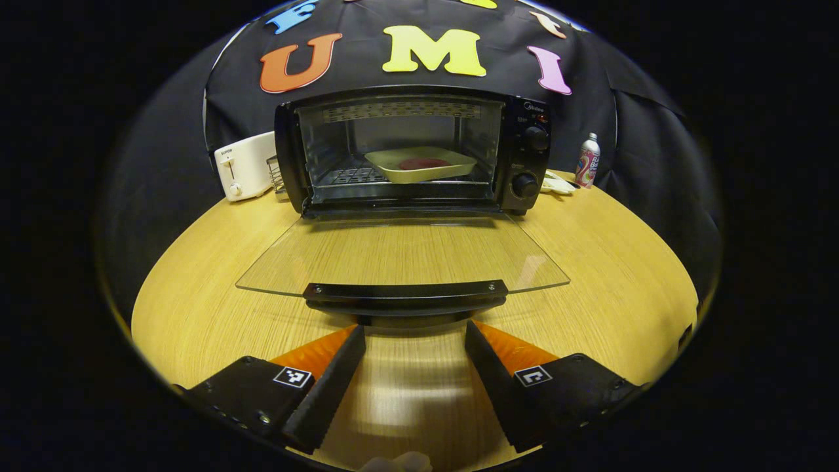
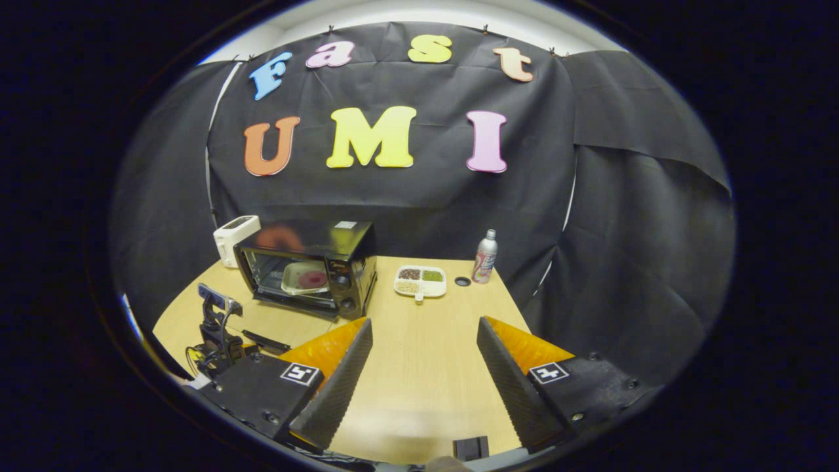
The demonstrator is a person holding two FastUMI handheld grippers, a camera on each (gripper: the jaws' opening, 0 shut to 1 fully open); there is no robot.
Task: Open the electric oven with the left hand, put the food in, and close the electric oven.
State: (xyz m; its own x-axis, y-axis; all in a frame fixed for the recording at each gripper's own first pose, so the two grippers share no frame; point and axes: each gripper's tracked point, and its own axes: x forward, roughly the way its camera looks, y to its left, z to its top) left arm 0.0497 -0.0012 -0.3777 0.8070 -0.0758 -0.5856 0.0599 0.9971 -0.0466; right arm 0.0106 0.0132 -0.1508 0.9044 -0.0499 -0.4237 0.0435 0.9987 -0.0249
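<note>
- Far left of the left gripper view: a white toaster (image 1: 244,165) sat at the back of the tabletop (image 1: 196,308), just beside the oven. Not part of the job, just there.
- Centre of that view: the electric oven (image 1: 413,151) stood with its glass door (image 1: 400,252) dropped flat toward the camera. Inside on the rack was a pale tray (image 1: 421,164) with something reddish in it, so I'd say the food was already in and closing was what was left.
- Lower centre: the door handle (image 1: 405,295) ran as a dark bar left to right across the frame, dead ahead of the left tongs (image 1: 414,341). The tongs were spread wide with nothing pinched, tips just short of the handle and a bit below it. My guess is the close wants a lift from under that bar, swinging the door up and away.
- Right of the oven: two knobs on its front panel, then a small can (image 1: 587,160) at the back edge of the tabletop.
- Right gripper view, lower left: the oven (image 2: 308,275) looked small and well off, with the other gripper (image 2: 219,328) between it and the camera.
- Centre there: a divided snack dish (image 2: 420,280) and the can (image 2: 485,257) beyond.
- Bottom: the right tongs (image 2: 425,341) were also spread and empty over bare tabletop, well apart from the oven. So the left one was clearly nearer the door.
</note>
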